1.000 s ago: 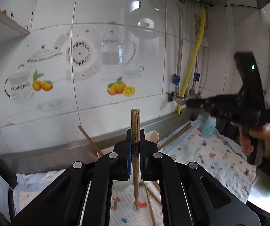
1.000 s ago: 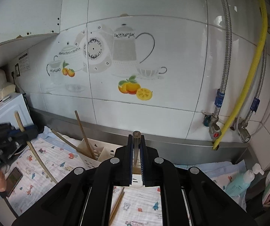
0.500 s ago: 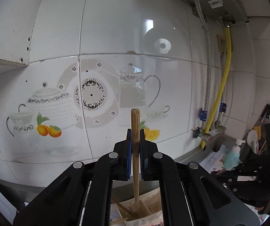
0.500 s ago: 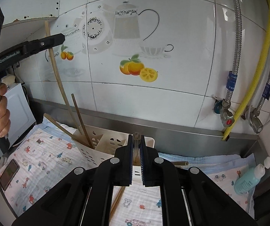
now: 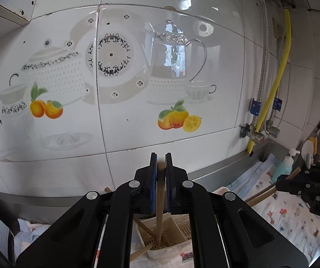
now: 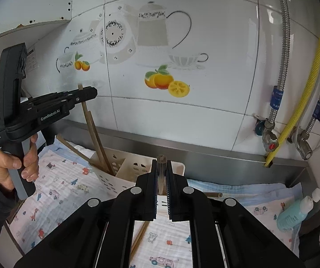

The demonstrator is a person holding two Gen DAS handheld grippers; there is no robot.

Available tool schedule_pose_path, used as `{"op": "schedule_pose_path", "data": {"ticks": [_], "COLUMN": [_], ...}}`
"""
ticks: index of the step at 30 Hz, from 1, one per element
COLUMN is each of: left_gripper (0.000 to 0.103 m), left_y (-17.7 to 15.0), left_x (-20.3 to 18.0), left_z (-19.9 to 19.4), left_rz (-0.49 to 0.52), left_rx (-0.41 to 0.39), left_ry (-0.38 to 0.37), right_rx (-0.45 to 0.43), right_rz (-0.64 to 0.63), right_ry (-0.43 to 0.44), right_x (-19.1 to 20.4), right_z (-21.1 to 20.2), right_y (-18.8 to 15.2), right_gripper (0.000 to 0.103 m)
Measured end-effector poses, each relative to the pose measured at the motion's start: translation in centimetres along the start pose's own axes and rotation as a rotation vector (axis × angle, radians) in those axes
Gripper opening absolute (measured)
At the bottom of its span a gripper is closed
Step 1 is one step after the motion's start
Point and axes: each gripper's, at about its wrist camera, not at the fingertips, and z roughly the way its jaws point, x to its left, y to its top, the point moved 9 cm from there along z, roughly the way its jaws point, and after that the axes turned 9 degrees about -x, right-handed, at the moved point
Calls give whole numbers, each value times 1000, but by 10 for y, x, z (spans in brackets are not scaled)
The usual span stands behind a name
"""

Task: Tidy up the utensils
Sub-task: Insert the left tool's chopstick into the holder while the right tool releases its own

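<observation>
My left gripper is shut on a wooden chopstick that hangs upright, its lower end inside the cream utensil holder. From the right wrist view the left gripper holds that chopstick over the holder's left compartment, beside another stick. My right gripper is shut on a dark wooden chopstick, just in front of the holder's right end. It shows at the right of the left wrist view.
A patterned cloth covers the counter, with loose chopsticks lying on it. A tiled wall and steel ledge stand behind the holder. Pipes and a yellow hose are at the right, with a blue soap bottle below.
My left gripper has come down and the chopstick has slid lower into the holder, so less of it shows above the fingers. The right gripper has moved a little closer to the holder.
</observation>
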Motion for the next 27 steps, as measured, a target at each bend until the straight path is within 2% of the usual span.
{"op": "schedule_pose_path", "data": {"ticks": [5,10,11,12,14,17,19,21,25,27], "left_gripper": [9,10,15,27,37,37,40,48,50,59], "left_y": [-5,-5,-5,-4,-3,-1,-2,-3,-9,-14], "left_x": [0,1,2,3,5,5,5,5,5,7], "left_z": [0,-7,-9,-10,-16,-25,-33,-42,-60,-68], "left_rz": [4,0,-5,-9,-9,-15,-20,-20,-31,-24], "left_rx": [10,14,14,12,-3,-10,-13,-22,-23,-17], "left_ry": [8,4,8,9,26,23,26,28,25,47], "right_rx": [23,4,1,-4,-11,-25,-35,-46,-62,-68], "right_rz": [-2,17,16,15,9,6,11,13,24,28], "right_ry": [-11,-14,-12,-15,-21,-32,-37,-43,-45,-43], "right_x": [-3,-4,-3,-3,-3,-3,-3,-3,0,3], "right_z": [9,7,6,5,1,-6,-12,-19,-31,-37], "right_y": [-6,-5,-4,-4,-2,-2,-2,-3,-7,-11], "right_gripper": [7,8,11,13,21,28,35,36,46,47]}}
